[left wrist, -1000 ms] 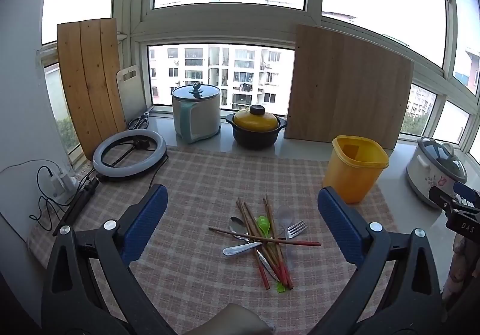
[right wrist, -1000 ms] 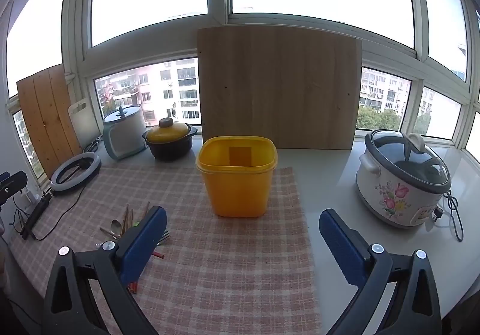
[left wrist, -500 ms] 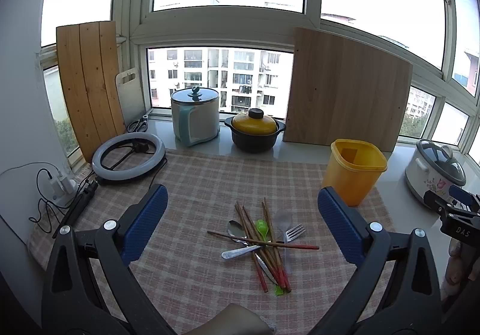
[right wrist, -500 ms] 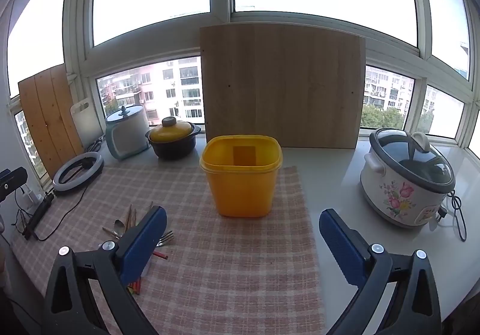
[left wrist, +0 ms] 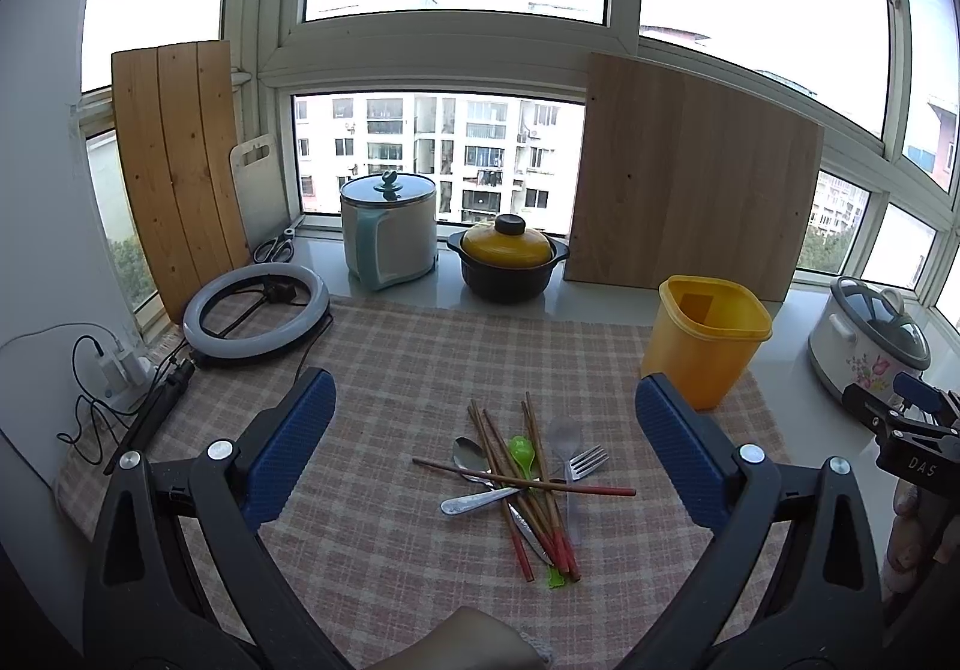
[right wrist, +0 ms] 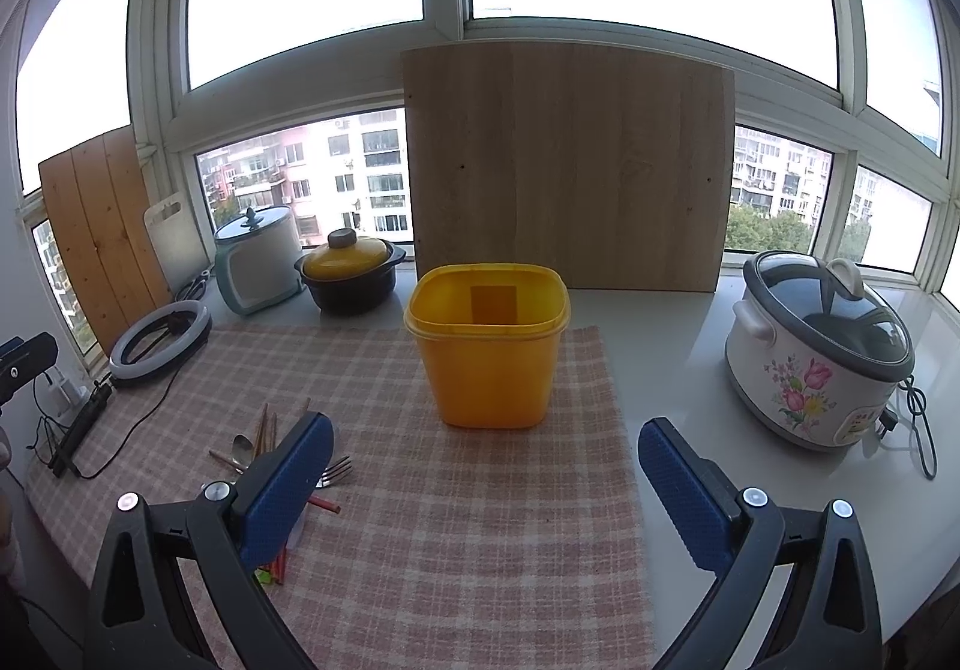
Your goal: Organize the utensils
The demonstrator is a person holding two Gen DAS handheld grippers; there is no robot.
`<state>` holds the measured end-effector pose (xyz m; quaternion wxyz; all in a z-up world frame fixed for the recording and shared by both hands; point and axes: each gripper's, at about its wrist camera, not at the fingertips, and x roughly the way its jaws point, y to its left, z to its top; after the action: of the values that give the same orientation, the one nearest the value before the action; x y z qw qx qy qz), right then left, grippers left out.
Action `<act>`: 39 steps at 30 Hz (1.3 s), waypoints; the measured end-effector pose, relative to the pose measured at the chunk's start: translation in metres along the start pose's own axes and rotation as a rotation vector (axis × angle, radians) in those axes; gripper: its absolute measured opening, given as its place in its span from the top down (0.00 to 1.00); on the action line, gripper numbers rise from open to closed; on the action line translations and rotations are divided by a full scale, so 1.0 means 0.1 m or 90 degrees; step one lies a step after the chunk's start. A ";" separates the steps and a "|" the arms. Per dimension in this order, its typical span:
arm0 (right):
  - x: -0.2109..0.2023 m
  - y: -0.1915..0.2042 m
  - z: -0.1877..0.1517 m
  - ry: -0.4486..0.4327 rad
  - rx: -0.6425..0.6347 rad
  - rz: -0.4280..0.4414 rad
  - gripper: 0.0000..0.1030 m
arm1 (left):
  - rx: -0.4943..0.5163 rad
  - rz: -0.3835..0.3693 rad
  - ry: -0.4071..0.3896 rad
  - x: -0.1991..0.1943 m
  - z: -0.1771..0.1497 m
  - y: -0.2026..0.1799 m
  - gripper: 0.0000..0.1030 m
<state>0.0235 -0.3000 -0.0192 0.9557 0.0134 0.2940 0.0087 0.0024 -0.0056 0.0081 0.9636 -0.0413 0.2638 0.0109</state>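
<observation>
since the earlier frames both views have drawn back a little: in the left wrist view the heap of utensils sits slightly farther and smaller between the fingers, and in the right wrist view the yellow bin has shifted a touch to the right; nothing on the counter itself has moved. the left gripper hangs above the near edge of the checked cloth with its blue pads spread wide and nothing between them, and the right gripper is likewise spread wide and empty, aimed at the bin. the cloth covers a pale counter in a bay of windows, with apartment blocks outside. the utensils lie loose in a crossed heap at the near middle of the cloth, left of and nearer than the bin and well apart from it: several red-tipped wooden chopsticks, too overlapped to count surely, two metal spoons, one green plastic spoon, one clear plastic spoon and one fork. the one bin stands upright and empty on the far right of the cloth. along the far edge stand one white pot with a teal handle, one black casserole with a yellow lid, and one large wooden board leaning on the glass; a plank board and a white cutting board lean at far left. one ring light lies on the left, and one floral rice cooker sits at right.
</observation>
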 end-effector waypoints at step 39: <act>0.01 0.12 -0.02 0.017 -0.004 0.013 0.01 | 0.006 -0.003 0.025 0.02 -0.05 0.07 0.01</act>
<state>0.0232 -0.2878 -0.0209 0.9515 0.0131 0.3066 0.0196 0.0011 0.0010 0.0028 0.9584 -0.0379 0.2827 0.0063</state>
